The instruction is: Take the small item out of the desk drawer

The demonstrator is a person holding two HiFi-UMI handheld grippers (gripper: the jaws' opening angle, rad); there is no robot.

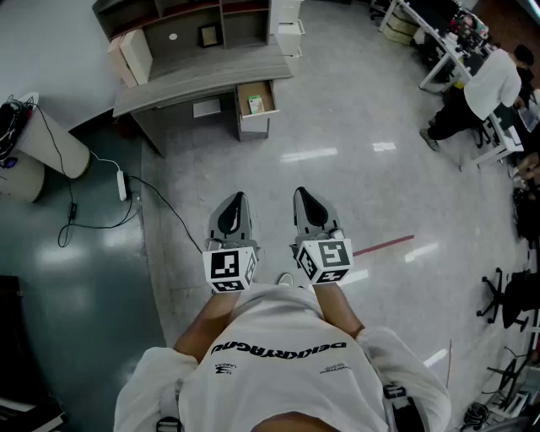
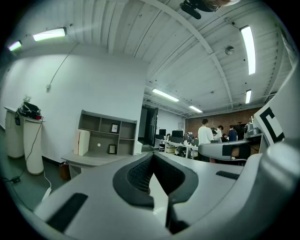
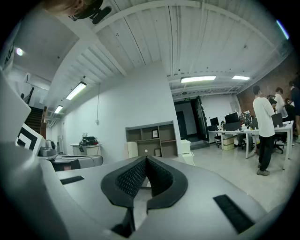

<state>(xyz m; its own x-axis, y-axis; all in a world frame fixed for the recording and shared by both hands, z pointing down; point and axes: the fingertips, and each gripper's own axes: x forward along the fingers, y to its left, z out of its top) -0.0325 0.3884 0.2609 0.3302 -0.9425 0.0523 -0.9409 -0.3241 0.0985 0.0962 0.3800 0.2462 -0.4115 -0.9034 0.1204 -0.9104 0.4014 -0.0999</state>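
Observation:
The grey desk (image 1: 202, 80) stands far across the floor, at the top of the head view. Its drawer (image 1: 243, 99) is pulled open, and a small green and white item (image 1: 256, 105) lies inside. My left gripper (image 1: 235, 202) and right gripper (image 1: 305, 198) are held side by side close to my body, well short of the desk, both pointing toward it. The left gripper (image 2: 153, 155) has its jaws shut with nothing between them. The right gripper (image 3: 146, 158) is likewise shut and empty. A shelf unit (image 2: 105, 138) sits on the desk.
White cylinders (image 1: 51, 143) and a power strip with cable (image 1: 121, 184) lie on the left. People work at desks (image 1: 485, 89) on the right, near an office chair (image 1: 506, 295). A red floor line (image 1: 384, 245) runs beside me. A white cabinet (image 1: 287, 25) flanks the desk.

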